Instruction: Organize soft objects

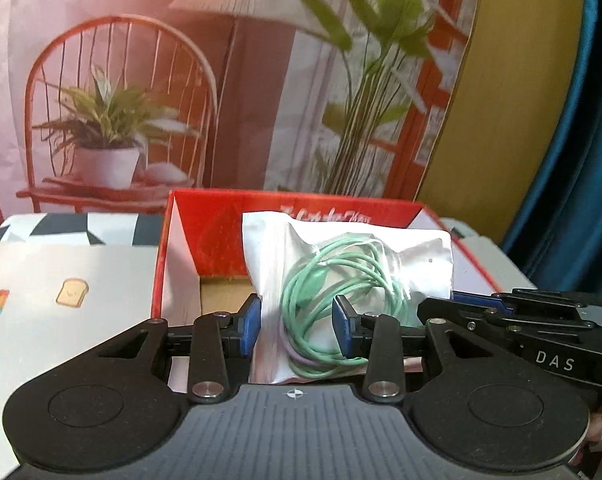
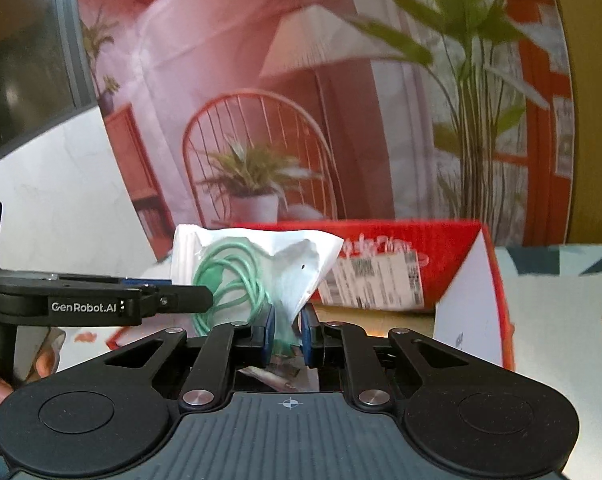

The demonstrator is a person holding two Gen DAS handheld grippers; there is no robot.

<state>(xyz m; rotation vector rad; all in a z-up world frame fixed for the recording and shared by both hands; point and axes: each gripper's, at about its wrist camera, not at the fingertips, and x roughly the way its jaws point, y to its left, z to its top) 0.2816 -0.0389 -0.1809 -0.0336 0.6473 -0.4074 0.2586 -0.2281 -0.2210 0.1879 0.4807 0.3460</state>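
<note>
Left gripper: blue pads set fairly wide, one on each side of the pouch; whether either pad presses the film cannot be told.
Pouch: glossy white plastic bag with a clear face, crinkled and puffed, held upright over the open red box, between the two tools.
Cable: thin mint-green cord coiled in loose loops inside the pouch, with a pale lilac strand at the bottom of the coil.
Red box: cardboard, red outside, white inner walls, brown floor; it stands open-topped just behind the pouch, with a printed label stuck to the inside of its back wall.
Right gripper: blue pads drawn narrow, pinching a lower fold of the pouch; the film bunches between them.
Tabletop: smooth pale covering with small toast and ice-lolly prints, under and around the box.
Backdrop: printed sheet showing a red chair, a potted plant and a lamp, standing behind the box.
</note>
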